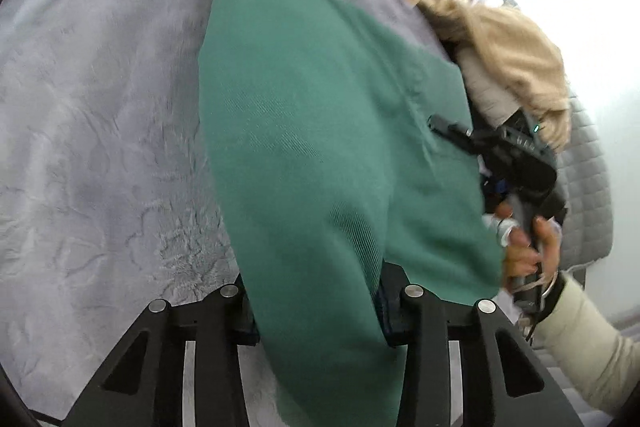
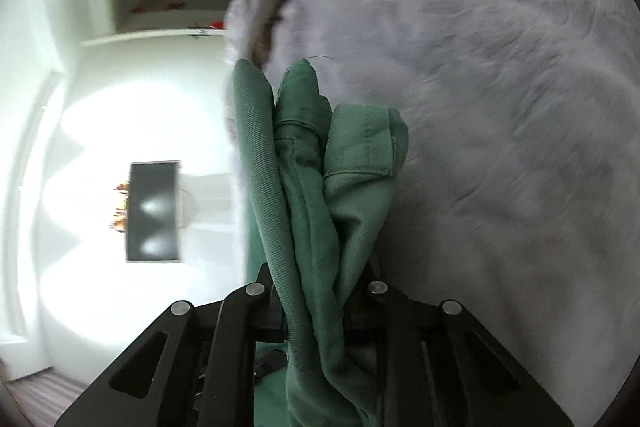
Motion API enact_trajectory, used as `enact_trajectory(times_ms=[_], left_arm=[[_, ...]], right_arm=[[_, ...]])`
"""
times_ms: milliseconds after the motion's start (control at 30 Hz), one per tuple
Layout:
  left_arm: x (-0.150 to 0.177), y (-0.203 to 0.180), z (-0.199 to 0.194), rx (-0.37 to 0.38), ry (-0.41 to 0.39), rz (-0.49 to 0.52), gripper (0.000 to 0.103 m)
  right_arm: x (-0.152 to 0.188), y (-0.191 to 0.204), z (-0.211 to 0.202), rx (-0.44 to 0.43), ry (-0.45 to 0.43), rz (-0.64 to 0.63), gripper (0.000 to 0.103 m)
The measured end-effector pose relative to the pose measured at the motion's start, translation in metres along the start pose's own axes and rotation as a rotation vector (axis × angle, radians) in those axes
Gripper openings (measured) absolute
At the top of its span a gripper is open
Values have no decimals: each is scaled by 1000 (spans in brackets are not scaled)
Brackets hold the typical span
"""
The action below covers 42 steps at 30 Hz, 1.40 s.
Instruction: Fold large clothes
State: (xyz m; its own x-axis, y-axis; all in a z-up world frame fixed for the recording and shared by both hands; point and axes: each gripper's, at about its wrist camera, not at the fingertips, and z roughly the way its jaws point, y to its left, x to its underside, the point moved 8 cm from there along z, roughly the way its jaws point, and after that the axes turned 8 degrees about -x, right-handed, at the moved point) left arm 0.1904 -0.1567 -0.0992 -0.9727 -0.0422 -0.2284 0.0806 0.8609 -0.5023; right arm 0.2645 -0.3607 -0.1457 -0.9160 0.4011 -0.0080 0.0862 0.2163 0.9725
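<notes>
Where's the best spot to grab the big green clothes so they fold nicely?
Probably at the edges, one gripper on each end, coming in from the side. The left gripper clamps one edge of the green garment, spreading it over the grey blanket. The right gripper pinches the bunched, hemmed end.

Open blanket (image 1: 100, 127) left of garment (image 1: 320, 147), room to pass. Right side blocked: right gripper (image 1: 436, 125), hand (image 1: 528, 247), tan fabric (image 1: 512, 55). Far edge: bunched blanket ridge.
</notes>
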Motion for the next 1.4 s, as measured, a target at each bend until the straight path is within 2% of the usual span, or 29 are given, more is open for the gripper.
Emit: enact_trajectory(times_ms=[100,300,433,533,633,700,767,833,900,1033,1100,1200,1233,1300,1333,1400], left_arm=[[5,-4,-26,52,-24,-3,40],[37,20,-82,55,-28,17,40],[68,48,-122,22,-22,34,40],[101,77,-147,-18,8,25,40],[142,116,-156,-48,61,-26,40],[160,137,-150,-89,88,-45,44],[176,160,-140,-151,121,-55,45],[185,169,-143,-144,131,-69,48],[186,169,-154,-135,123,-40,48],[172,163,-176,-126,96,-1,48],[149,154,-186,-125,33,15,48],[114,151,-187,-135,-51,20,48],[105,152,-184,-139,-67,23,49],[87,148,-167,-176,-99,57,72],[81,147,-156,-217,-113,80,73],[76,152,-131,-303,-90,126,73]], right_arm=[[22,27,7,-17,10,-35,20],[85,64,30,-59,56,-63,20],[142,64,53,-80,94,-30,20],[185,47,77,-69,128,21,20],[216,15,102,4,163,77,20],[226,-8,106,108,150,114,23],[227,-14,99,175,138,130,29],[224,-9,83,264,115,87,42],[218,4,64,366,83,9,44],[207,36,51,417,36,-105,43],[206,49,57,449,39,-176,43],[207,55,85,495,72,-261,25],[209,53,94,520,84,-273,24],[209,35,112,594,106,-283,20],[208,22,114,638,107,-267,13],[205,9,114,641,96,-217,4]])
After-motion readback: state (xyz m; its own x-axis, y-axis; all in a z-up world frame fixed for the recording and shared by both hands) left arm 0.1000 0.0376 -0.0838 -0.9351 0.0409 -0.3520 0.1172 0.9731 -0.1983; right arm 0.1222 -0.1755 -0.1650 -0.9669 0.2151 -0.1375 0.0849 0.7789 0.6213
